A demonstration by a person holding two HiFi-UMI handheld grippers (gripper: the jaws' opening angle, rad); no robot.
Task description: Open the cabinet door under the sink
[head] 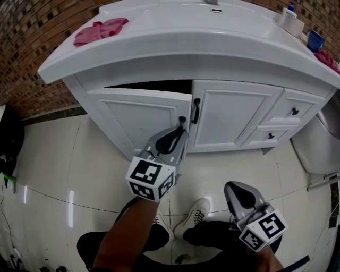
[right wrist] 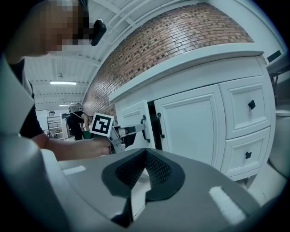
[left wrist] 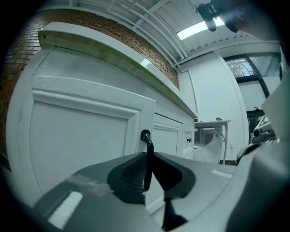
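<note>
A white vanity cabinet [head: 159, 64] stands against a brick wall [head: 32, 32]. Its left door [head: 138, 114] is swung a little way out, leaving a dark wedge along the door's top edge. Nothing inside the cabinet can be made out through that gap.

The left gripper [left wrist: 147, 158] is at the cabinet's middle seam, its jaws clamped on the left door's black handle [left wrist: 146, 138]. Only the handle's upper mount and part of its bar show. The lower end is hidden behind the jaw pads.

The cabinet's right door [head: 231, 114] is flush and shut, and its own black handle [head: 196, 110] stands just beside the gripped one. Two drawers [head: 295, 110] with small dark knobs fill the cabinet's right end.

The right gripper [right wrist: 145, 157] hangs low in front of the cabinet and well apart from it, above the person's legs. Its jaws are pressed together with nothing between them.

A pink cloth [head: 100, 29] lies on the cabinet's countertop at the left. At the countertop's right end, a bottle [head: 289, 16] and a blue cup [head: 315, 40] are small and partly cut off. The basin and faucet are cropped by the frame's top edge.
</note>
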